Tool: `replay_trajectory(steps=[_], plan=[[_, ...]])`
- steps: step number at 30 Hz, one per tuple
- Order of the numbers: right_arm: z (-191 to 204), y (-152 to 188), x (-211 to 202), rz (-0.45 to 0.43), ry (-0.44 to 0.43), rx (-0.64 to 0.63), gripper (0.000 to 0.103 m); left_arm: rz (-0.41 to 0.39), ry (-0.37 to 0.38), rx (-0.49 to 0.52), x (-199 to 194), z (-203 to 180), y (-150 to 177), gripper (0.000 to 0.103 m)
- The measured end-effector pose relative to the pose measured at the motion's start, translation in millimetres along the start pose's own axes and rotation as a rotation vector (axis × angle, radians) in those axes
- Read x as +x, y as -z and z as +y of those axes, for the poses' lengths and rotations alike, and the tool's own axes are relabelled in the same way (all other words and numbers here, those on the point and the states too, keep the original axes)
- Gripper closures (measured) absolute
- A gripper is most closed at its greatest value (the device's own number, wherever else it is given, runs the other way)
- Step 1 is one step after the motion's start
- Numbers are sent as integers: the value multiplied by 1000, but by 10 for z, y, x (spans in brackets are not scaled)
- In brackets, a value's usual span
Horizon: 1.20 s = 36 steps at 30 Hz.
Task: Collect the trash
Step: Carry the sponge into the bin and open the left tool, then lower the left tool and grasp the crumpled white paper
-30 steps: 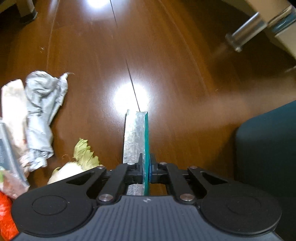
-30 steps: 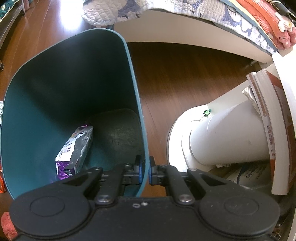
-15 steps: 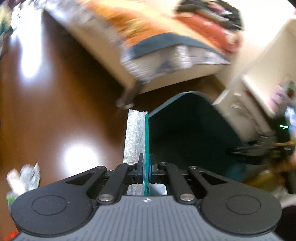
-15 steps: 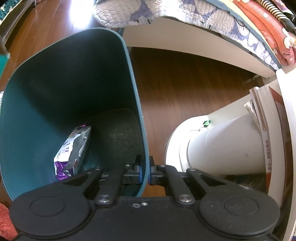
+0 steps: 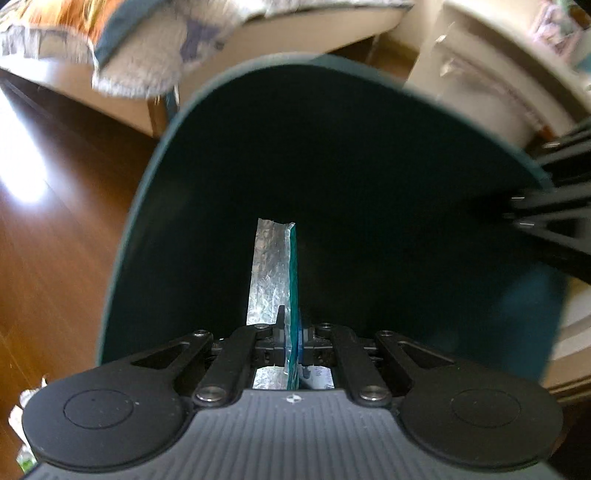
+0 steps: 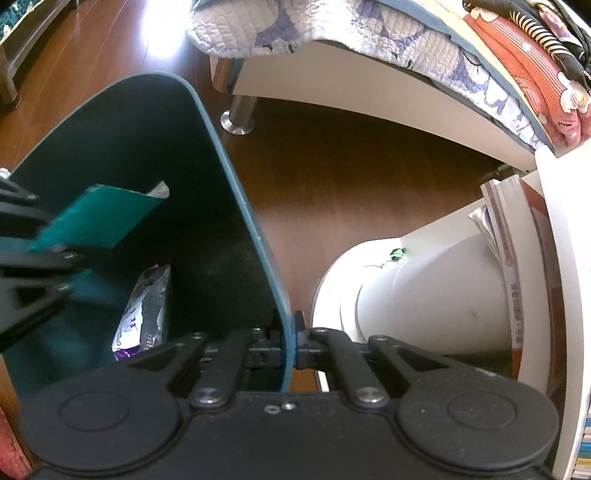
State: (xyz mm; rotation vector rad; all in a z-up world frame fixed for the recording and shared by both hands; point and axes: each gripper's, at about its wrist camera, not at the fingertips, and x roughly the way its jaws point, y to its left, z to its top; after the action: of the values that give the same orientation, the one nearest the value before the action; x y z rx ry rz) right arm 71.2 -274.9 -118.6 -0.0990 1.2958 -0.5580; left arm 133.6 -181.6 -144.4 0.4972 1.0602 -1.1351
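A dark wooden floor [image 6: 351,177] ran under a bed with a white frame [image 6: 369,92]. A round metal bed leg [image 6: 239,114] stood on the boards. A quilted white-and-blue blanket [image 6: 280,29] hung over the bed's edge, and orange patterned bedding [image 6: 524,55] lay folded further right. A white cylindrical appliance [image 6: 424,295] sat on a wide round base near the floor. Just beside it, books [image 6: 513,266] stood upright against a white shelf panel [image 6: 561,240]. In the left wrist view the bed's blanket [image 5: 147,55] appeared blurred, and sunlight glared off the floorboards [image 5: 26,162].
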Motion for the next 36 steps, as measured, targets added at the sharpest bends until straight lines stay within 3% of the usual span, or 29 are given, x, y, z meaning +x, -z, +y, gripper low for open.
replay_trajectory(steps=[4, 11, 14, 15, 16, 18, 23, 29, 32, 36], plan=[[12, -50, 13, 0, -2, -6, 101, 56, 19, -53, 168, 73, 18, 100], [40, -91, 17, 9, -5, -2, 101, 57, 51, -83, 160, 149, 19, 94], [43, -100, 23, 14, -8, 3, 101, 59, 75, -89, 145, 196, 29, 80], [41, -100, 22, 15, -9, 5, 101, 52, 78, -86, 139, 205, 30, 69], [38, -103, 23, 15, -10, 6, 101, 46, 81, -84, 127, 211, 34, 52], [35, -113, 26, 18, -13, 8, 101, 19, 97, -85, 74, 237, 54, 32], [2, -133, 49, 25, -16, 13, 101, -25, 150, -56, -168, 325, 112, 32], [-1, -147, 81, 35, -18, 7, 101, -129, 152, -39, -694, 582, 290, 32], [10, -138, 87, 44, -20, -4, 100, -184, 111, -74, -931, 777, 408, 29], [49, -108, 82, 77, -26, -40, 99, -230, -33, -131, -1134, 1165, 646, 29]])
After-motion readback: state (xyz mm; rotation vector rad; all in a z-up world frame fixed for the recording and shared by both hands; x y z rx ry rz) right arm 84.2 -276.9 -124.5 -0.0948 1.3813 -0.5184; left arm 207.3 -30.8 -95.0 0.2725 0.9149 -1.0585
